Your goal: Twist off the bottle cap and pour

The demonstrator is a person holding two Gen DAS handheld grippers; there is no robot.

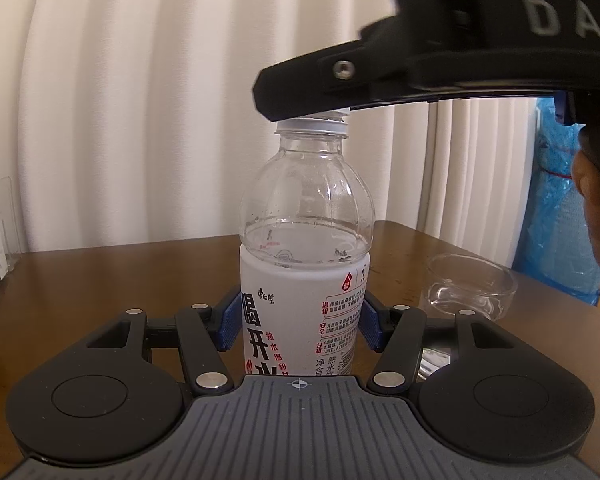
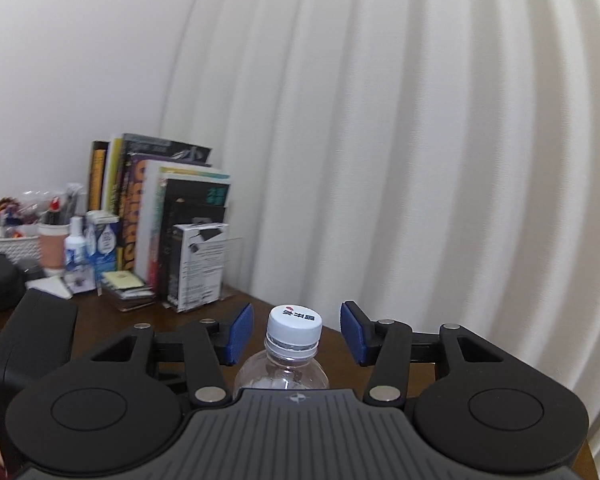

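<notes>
A clear water bottle with a white label stands upright on the brown table, about two-thirds full. My left gripper is shut on its labelled body, a blue pad pressing on each side. The white cap sits on the neck. My right gripper is level with the cap, one blue pad on each side and a gap between each pad and the cap. In the left wrist view one of its black fingers hides most of the cap. A low clear glass dish stands to the bottle's right.
Upright books, a small box and a white basket of small items crowd the table's far left. A white curtain hangs behind. A blue plastic bag stands off the table's right edge, beside a person's hand.
</notes>
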